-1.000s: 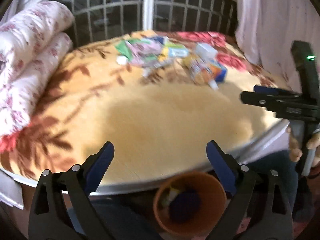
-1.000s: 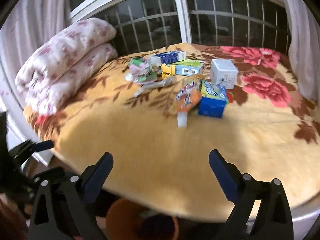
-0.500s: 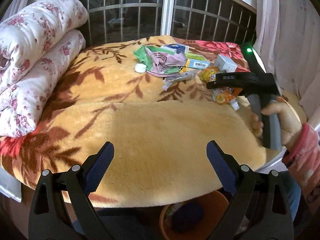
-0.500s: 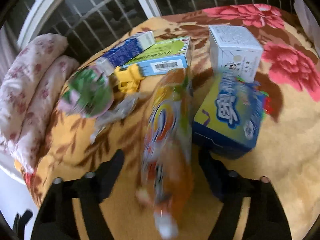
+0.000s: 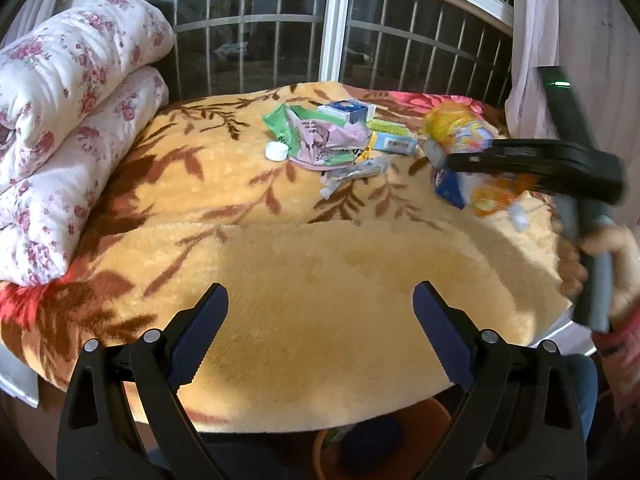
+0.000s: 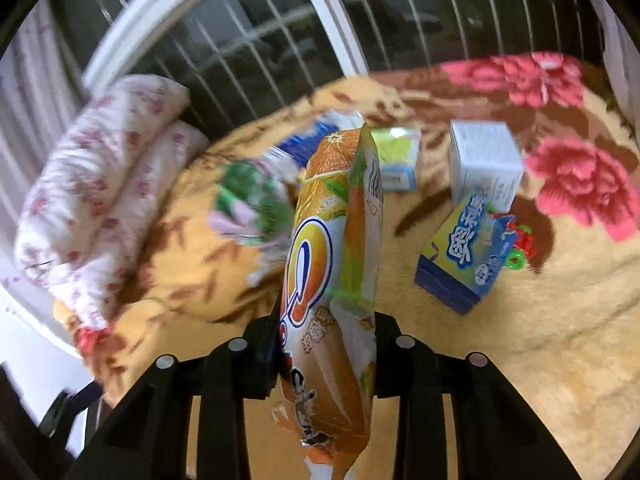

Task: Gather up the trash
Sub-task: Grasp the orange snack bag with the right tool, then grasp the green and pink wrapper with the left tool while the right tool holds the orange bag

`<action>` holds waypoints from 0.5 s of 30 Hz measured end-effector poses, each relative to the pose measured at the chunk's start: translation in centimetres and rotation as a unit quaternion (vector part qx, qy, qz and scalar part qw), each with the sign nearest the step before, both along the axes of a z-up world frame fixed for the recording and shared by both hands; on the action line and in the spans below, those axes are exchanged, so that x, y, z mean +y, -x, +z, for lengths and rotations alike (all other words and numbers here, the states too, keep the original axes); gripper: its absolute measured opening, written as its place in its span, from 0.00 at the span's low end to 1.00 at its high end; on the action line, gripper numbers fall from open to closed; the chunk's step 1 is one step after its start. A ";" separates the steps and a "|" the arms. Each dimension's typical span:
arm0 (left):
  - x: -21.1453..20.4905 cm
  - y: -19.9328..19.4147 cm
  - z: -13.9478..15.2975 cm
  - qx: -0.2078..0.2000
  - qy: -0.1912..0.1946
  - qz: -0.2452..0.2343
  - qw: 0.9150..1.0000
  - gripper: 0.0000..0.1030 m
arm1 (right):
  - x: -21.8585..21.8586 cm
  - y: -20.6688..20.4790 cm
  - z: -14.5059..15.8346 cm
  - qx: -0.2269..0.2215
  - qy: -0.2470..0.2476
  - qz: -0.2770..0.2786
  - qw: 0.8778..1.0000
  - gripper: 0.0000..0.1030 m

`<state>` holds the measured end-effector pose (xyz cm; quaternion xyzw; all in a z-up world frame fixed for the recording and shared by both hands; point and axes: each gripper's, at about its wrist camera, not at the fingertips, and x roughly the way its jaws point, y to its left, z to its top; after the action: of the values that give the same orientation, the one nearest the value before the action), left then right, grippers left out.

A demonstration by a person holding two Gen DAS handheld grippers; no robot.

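Orange printed foil drink pouch (image 6: 332, 264) stands upright between the jaws of the right gripper (image 6: 326, 344), which have just been closing and now pinch its lower half, lifted clear of the yellow floral plush blanket (image 6: 520, 360). Its lettering is too blurred to read; the blue-and-yellow snack box (image 6: 464, 260) lying to its right carries Chinese characters, and a white cardboard box (image 6: 484, 164) stands behind that. The left gripper (image 5: 320, 332) hangs wide apart and empty over the blanket's near edge.

The orange pouch (image 6: 332, 288) hides the right tongs' (image 6: 326, 344) pads, and its lower end leaves the picture.
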<state>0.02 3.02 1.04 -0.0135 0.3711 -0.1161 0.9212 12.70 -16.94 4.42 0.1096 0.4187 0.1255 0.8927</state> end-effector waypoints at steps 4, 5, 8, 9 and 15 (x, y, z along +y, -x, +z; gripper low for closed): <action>-0.2 -2.2 0.4 0.001 0.031 -0.005 1.000 0.88 | -0.1 4.5 2.7 -0.044 0.012 0.016 0.999 0.32; -0.2 -3.4 0.7 0.001 0.042 -0.006 0.999 0.88 | -0.2 5.5 3.2 -0.053 0.016 0.018 0.998 0.32; -0.4 -7.0 1.5 0.004 0.075 -0.001 0.997 0.88 | -0.4 8.2 4.1 -0.070 0.021 0.028 0.997 0.32; -0.4 -8.3 1.8 0.001 0.081 0.008 0.997 0.88 | -0.5 8.7 4.2 -0.072 0.020 0.031 0.997 0.32; -0.9 -17.8 2.4 0.024 0.106 0.055 0.993 0.88 | -0.5 11.2 4.2 -0.084 0.029 0.048 0.995 0.33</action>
<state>17.86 2.11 3.46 -0.1339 0.3771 -0.1033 0.9106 1.45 -17.44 8.64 0.0528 0.3501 0.1651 0.9205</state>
